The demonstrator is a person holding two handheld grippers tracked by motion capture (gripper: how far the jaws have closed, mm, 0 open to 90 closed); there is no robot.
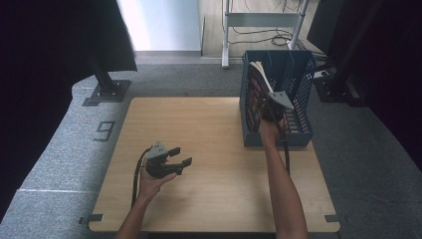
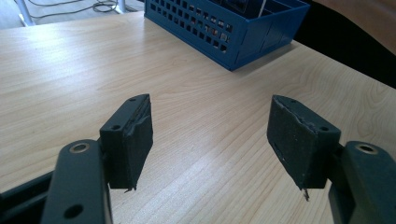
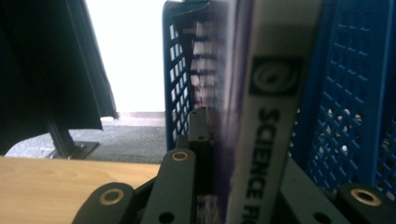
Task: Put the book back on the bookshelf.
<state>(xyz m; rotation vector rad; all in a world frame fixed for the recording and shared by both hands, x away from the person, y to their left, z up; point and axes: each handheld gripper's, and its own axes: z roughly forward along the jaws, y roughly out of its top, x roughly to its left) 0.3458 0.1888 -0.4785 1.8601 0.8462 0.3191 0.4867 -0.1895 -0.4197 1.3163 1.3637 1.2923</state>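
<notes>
Jaws of the right gripper (image 1: 271, 110) are clamped on a book (image 3: 261, 140), pressing its cover from both sides. In the right gripper view the book stands upright between them, its white spine facing the camera with large dark lettering, inside a blue perforated basket (image 3: 355, 93). From the high view, the book (image 1: 258, 82) leans against the basket's left wall, and the basket (image 1: 298, 137) sits at the far right of the wooden table (image 1: 209, 149). The person's right forearm reaches forward to it. The left gripper (image 1: 176, 157) rests low over the table's near left part, well apart from the basket, with its jaws standing wide and nothing between them; the left gripper view shows bare wood between the pads (image 2: 133, 140).
</notes>
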